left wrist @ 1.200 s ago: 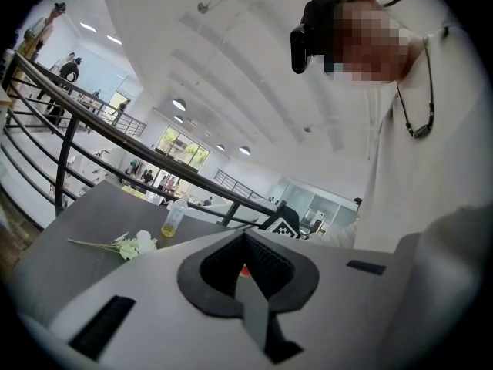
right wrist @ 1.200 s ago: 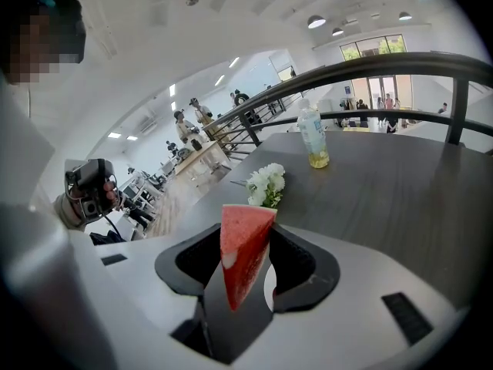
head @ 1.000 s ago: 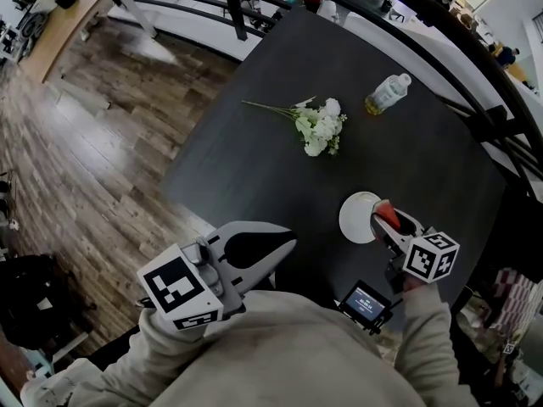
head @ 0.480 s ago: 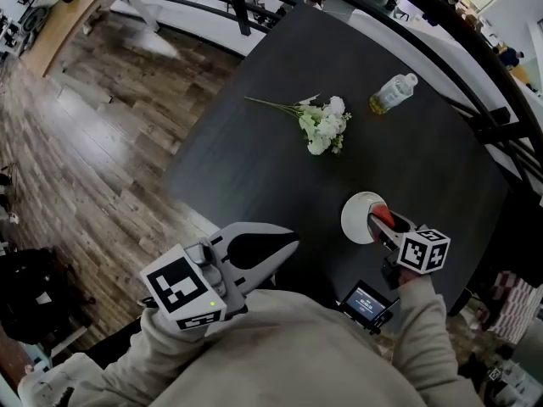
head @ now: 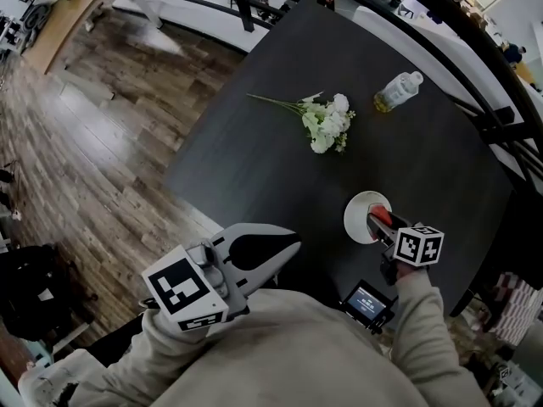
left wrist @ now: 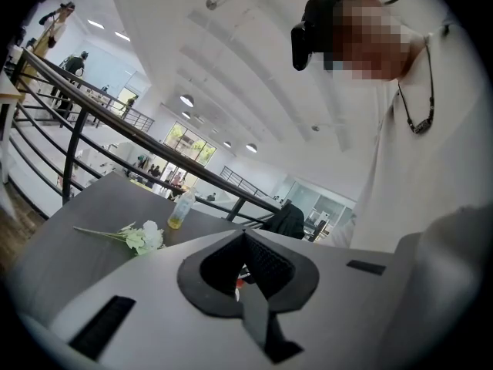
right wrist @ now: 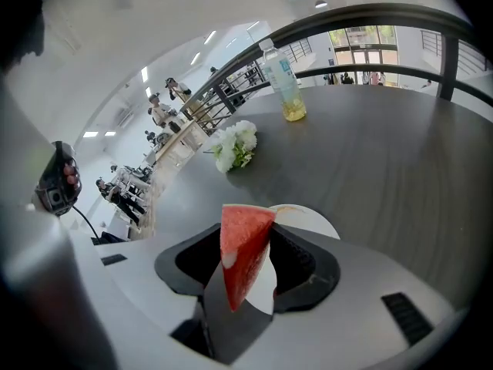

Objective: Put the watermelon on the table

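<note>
A red watermelon wedge (right wrist: 243, 253) is clamped upright in my right gripper (right wrist: 254, 233), which is shut on it and tilts down over the near rim of a white plate (right wrist: 310, 218). From the head view the wedge (head: 380, 220) and right gripper (head: 387, 225) hang at the plate's (head: 361, 214) right edge, above the dark table (head: 254, 168). Whether the wedge touches the plate I cannot tell. My left gripper (head: 270, 251) is held low by my body at the table's near edge, its jaws closed tip to tip (left wrist: 245, 235) with nothing in them.
A bunch of white flowers (head: 327, 124) lies mid-table and a clear bottle of yellow liquid (head: 395, 91) stands beyond it. A black railing (head: 475, 66) curves round the far side. A small screen device (head: 366, 302) hangs at my chest. Wooden floor lies left.
My right gripper has sunk with the watermelon wedge and drawn closer over the plate. The left gripper has stayed where it was.
</note>
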Motion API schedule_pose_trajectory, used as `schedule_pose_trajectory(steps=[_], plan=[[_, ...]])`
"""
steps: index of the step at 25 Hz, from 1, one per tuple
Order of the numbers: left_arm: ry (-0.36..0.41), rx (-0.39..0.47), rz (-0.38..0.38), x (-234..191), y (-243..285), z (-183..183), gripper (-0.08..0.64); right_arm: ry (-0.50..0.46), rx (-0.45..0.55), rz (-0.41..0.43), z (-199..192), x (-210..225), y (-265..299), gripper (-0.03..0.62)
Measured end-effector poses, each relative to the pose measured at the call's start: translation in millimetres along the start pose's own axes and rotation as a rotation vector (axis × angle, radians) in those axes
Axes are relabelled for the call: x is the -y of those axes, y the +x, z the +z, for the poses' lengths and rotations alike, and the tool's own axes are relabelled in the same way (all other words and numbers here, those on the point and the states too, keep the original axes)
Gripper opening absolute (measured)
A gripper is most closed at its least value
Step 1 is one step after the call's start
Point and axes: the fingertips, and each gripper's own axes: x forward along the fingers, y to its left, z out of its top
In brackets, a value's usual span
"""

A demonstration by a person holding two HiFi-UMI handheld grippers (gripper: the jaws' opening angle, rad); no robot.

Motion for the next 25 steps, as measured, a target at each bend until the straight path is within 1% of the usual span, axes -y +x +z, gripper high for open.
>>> schedule_pose_trajectory(steps=[5, 8, 14, 19, 25], plan=[[-0.003, -0.005, 0.004, -3, 1, 0, 0.003, 0.007, -0.05, -0.043, -12, 16, 14, 0.202], [-0.012, -0.012, 0.006, -5, 0, -3, 0.003, 0.025, -0.059, -0.053, -17, 20, 17, 0.202], [-0.015, -0.022, 0.005, -5, 0, -4, 0.003, 0.025, -0.073, -0.082, -23, 26, 24, 0.202], [-0.015, -0.025, 0.004, -6, 0, -5, 0.003, 0.004, -0.091, -0.128, -29, 35, 28, 0.202], [-0.02, -0.029, -0.003, -4, -1, -8, 0.003, -0.023, -0.092, -0.149, -30, 32, 32, 0.198]])
